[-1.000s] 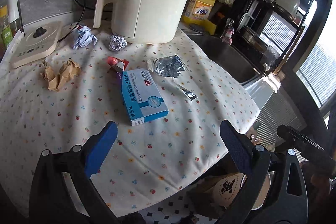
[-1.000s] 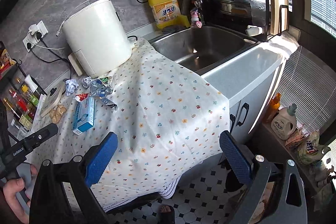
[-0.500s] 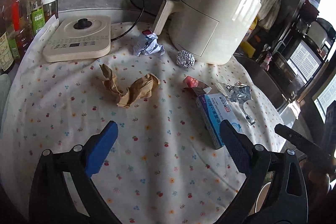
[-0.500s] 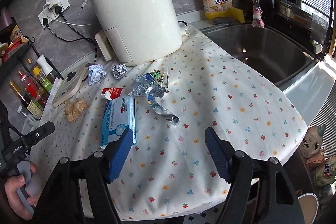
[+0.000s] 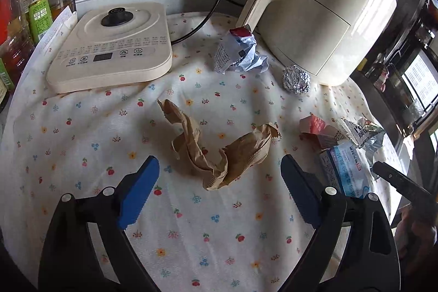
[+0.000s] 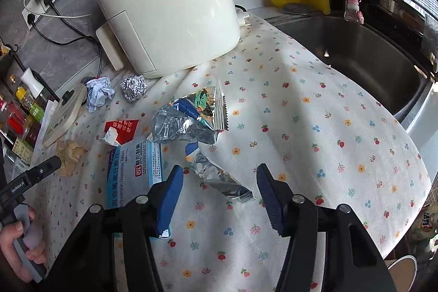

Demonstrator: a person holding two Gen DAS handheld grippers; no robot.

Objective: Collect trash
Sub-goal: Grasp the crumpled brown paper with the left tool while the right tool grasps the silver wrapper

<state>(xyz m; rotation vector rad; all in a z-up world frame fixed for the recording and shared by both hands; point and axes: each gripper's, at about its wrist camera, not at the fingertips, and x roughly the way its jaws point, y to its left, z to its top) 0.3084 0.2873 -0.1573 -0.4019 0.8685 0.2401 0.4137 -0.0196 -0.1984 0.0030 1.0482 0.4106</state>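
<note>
Left gripper [image 5: 219, 168] fingers closing, unclenched, brown paper [image 5: 219, 152] between at 12 o'clock. Right gripper [image 6: 219, 182] closing around foil strip [image 6: 219, 177], no contact.

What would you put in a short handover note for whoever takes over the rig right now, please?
Left hand-held gripper: closing, nothing gripped, brown paper wad just ahead.
Right hand-held gripper: closing, foil strip between the jaws, not pinched.
On the cloth, uncollected: foil ball, crumpled white wrapper, red scrap, blue box, snack wrapper.
Done: nothing collected.
Left: everything.
</note>
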